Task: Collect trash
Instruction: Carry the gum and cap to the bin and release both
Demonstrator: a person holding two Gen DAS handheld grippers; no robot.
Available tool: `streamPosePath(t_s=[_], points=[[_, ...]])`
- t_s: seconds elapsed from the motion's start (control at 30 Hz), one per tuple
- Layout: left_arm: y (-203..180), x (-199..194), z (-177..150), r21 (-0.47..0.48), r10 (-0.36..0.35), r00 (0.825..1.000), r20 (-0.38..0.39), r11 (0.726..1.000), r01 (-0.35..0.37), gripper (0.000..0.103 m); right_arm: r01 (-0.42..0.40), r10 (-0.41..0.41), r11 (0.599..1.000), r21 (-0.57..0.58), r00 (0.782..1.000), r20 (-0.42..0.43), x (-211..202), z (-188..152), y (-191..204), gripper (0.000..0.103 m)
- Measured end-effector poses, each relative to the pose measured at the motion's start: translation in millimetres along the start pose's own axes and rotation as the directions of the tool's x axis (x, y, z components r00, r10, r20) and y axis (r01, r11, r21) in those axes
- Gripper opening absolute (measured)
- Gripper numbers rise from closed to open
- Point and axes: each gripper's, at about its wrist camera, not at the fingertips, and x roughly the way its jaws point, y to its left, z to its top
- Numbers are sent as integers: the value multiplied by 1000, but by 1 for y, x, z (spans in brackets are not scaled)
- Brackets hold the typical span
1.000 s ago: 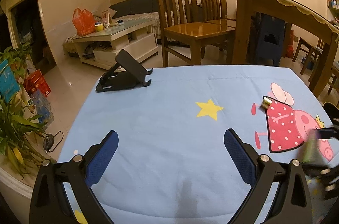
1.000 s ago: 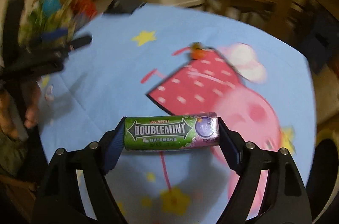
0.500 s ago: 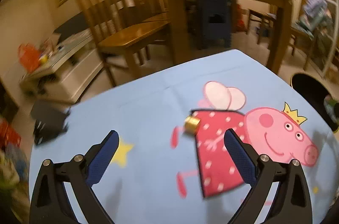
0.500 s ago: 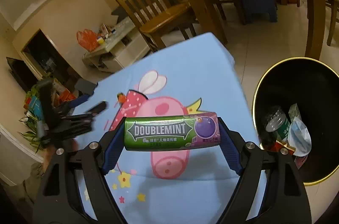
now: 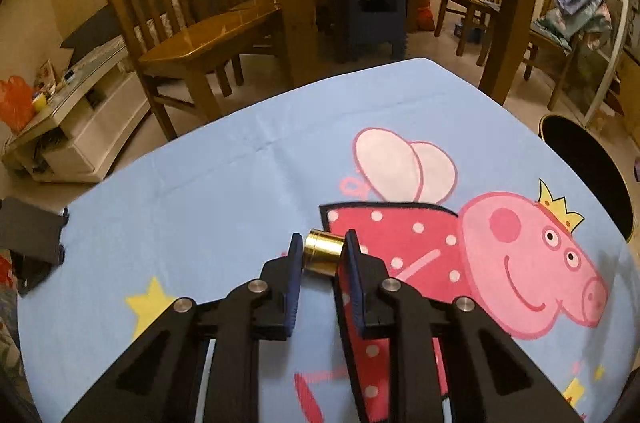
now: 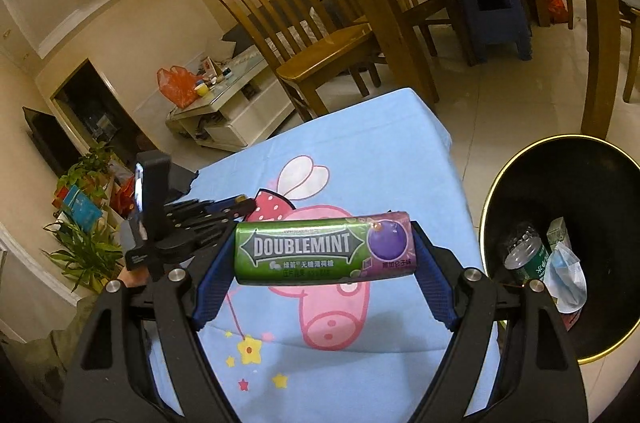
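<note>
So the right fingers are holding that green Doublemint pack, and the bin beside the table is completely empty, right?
Not quite. The right fingers do hold the green Doublemint pack, but the bin beside the table is not empty: the right wrist view shows a plastic bottle and a face mask inside it.

Readable only: "DOUBLEMINT" in white block capitals on the green mint tin (image 6: pixel 324 250); beneath that word, small Chinese characters, too fine to make out. Nothing else legible.
</note>
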Motion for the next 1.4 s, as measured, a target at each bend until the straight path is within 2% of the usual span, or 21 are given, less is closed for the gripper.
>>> streamPosePath(t_s=[0.1,0.23,0.37,0.5,0.63,0.73,0.83,0.93,1.03,1.13,1.27,1.33,1.4], points=[[-1,-13,-9,-23,57,998,10,998,-57,19,18,-18,1000,-1,1000,12,0,1,-3,79],[-15,-52,-23,-39,128,989,70,991,-126,19,32,-32,999,9,999,3,3,0,-7,79],[-28,-77,-30,-70,139,986,96,989,-133,19,49,-50,998,-30,999,-22,9,-5,0,79],[-39,-93,-37,-98,143,985,99,986,-133,19,66,-74,989,-135,996,-56,18,-15,19,79],[-50,-102,-36,-101,153,983,104,985,-143,19,103,-117,971,-218,992,-50,16,-22,30,79],[-67,-104,-31,-84,151,982,114,986,-142,19,122,-134,969,-217,990,-41,10,-22,25,79],[-85,-108,-27,-67,135,983,126,990,-128,19,182,-191,963,-198,981,-28,2,-19,9,79],[-104,-108,-21,-37,120,984,132,992,-116,19,293,-295,948,-125,955,6,-11,-10,-22,79],[-128,-105,-15,-1,102,985,140,995,-103,19,397,-396,918,-9,917,45,-31,-1,-61,79],[-153,-102,-8,31,69,988,141,997,-74,19,429,-433,901,65,899,71,-46,2,-88,79],[-176,-100,-5,61,48,988,148,996,-58,20,492,-492,868,60,841,226,-83,5,-83,79],[-186,-95,-2,73,41,989,141,996,-52,20,500,-502,863,75,830,245,-86,6,-87,79],[-194,-91,0,76,29,991,131,996,-39,20,499,-509,861,102,840,187,-75,6,-104,79]])
